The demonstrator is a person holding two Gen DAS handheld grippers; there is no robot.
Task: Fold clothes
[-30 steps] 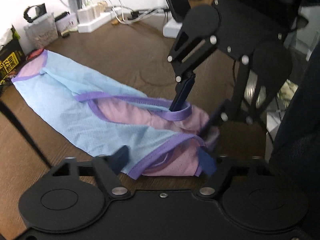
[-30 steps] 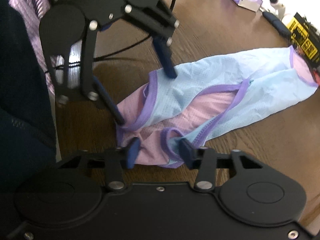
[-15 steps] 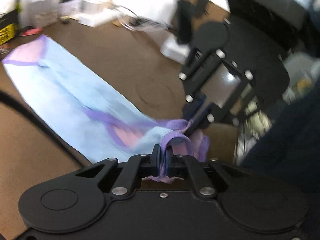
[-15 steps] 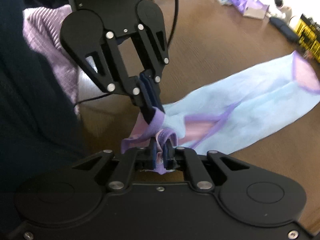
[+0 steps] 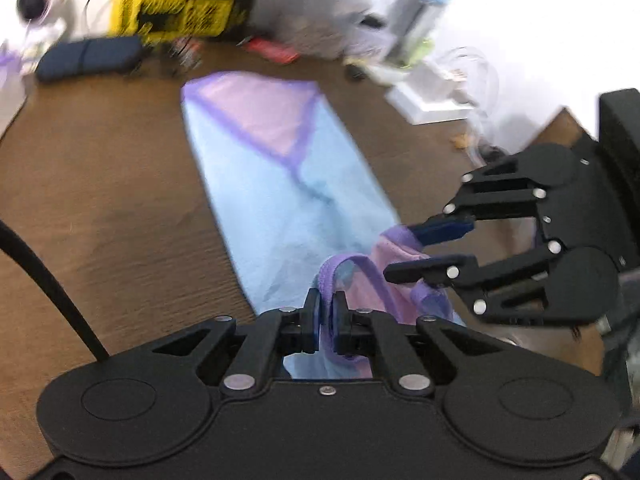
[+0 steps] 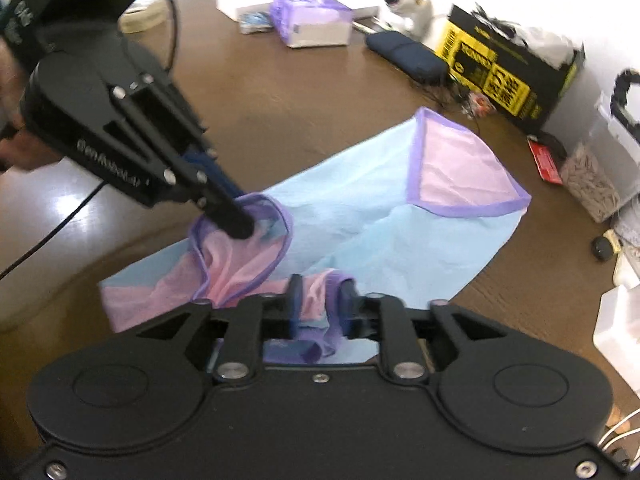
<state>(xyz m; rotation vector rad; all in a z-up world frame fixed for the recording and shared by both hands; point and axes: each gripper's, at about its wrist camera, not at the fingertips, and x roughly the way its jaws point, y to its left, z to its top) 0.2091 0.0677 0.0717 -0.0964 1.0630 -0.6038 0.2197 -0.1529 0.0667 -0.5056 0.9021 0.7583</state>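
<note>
Left wrist view: both the left gripper (image 5: 326, 312) and right gripper (image 6: 318, 304) clamp the purple-trimmed light-blue and pink mesh garment (image 5: 288, 196); carry its near hem evenly toward twelve o'clock.

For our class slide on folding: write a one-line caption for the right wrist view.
Both grippers, right and left, pinch the purple-trimmed near end of a blue-and-pink garment lying on a wooden table.

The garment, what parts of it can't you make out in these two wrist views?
- Left wrist view: near hem of the garment hidden behind the left gripper; motion blur hides the weave.
- Right wrist view: near edge covered by the right gripper.
- Both views: underside against the table.
</note>
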